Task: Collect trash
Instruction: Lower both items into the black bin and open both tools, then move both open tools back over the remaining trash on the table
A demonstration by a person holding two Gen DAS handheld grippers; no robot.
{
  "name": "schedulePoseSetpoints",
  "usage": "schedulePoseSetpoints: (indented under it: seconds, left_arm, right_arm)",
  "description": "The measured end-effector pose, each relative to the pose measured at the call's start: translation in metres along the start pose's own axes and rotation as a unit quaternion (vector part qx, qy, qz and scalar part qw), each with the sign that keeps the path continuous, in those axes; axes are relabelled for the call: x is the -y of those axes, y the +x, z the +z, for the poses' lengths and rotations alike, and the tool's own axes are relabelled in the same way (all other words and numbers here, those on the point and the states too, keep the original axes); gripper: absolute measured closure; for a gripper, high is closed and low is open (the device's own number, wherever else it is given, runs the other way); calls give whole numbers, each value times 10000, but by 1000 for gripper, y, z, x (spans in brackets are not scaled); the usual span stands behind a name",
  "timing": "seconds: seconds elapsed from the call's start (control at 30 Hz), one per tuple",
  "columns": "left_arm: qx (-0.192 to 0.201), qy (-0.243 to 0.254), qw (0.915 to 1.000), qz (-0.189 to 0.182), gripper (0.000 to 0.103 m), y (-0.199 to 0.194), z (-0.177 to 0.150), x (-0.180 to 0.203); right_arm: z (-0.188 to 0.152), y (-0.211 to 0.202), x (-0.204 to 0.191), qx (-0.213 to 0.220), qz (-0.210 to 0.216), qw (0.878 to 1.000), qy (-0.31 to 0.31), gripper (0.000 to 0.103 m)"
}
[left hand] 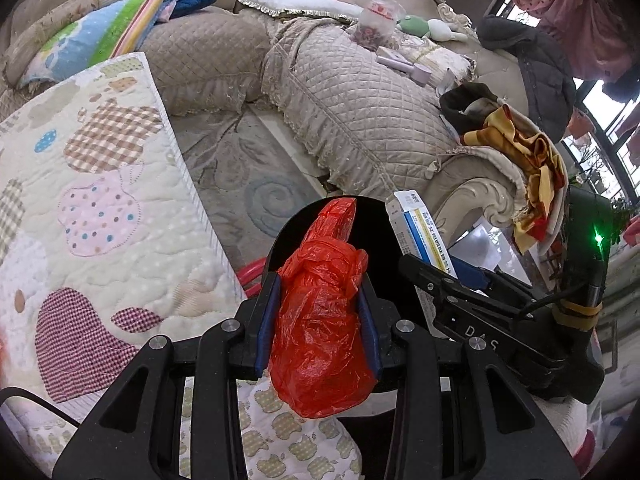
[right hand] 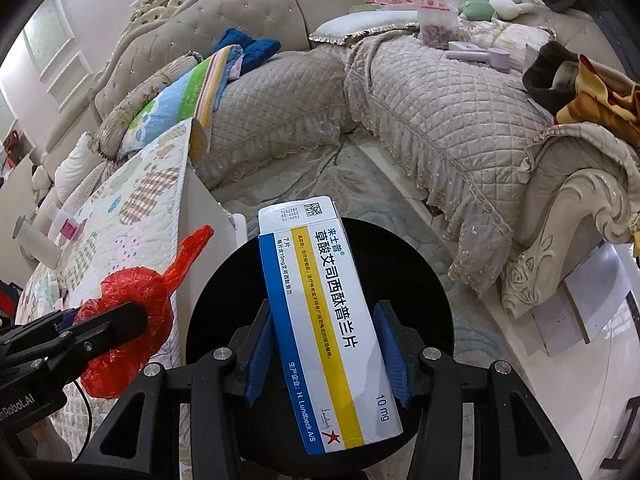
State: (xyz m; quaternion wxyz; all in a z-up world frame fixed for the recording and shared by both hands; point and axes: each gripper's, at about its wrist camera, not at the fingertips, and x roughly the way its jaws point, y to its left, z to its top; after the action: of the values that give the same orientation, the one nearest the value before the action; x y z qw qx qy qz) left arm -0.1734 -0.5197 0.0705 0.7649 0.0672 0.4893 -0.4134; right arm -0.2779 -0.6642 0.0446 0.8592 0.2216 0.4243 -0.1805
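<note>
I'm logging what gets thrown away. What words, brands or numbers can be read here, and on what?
Medicine box in the right gripper:
"草酸艾司西酞普兰片"
"来士普"
"10 mg"
"H. Lundbeck A/S"
"7片"
The dates beside its square code and the fine print on the yellow stripe are too small to read.
Left gripper body: "nRobot.AI", cut off by the picture's edge.
Right gripper body, left wrist view: "DAS".
Red plastic bag: no text.
</note>
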Motion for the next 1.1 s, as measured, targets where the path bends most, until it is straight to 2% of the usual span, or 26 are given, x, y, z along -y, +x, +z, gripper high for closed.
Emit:
schedulePoseSetpoints:
  seconds: [0.17,0.23,0.3,0.57,1.1]
  left_arm:
    - [-5,-15,9999,-162,62,1,2,1]
    - [11,-10,9998,-208,50,1,2,2]
    - [57,-42,9997,-252,45,0,2,2]
    - [64,-133,9997,-208,44,-9,-2,-7]
    - [401,-246,9976,515,44,-57,-20,-38]
  right_arm:
    - [2,2,3,-11,8,10000,70,56]
    - [3,3,4,-17,-11,9999,134,55]
    - [4,3,7,-17,10,9997,226,53]
    - [1,2,4,-64,-14,9998,191,53]
    - [-6,-10,-41,-40,94,9997,-205,52]
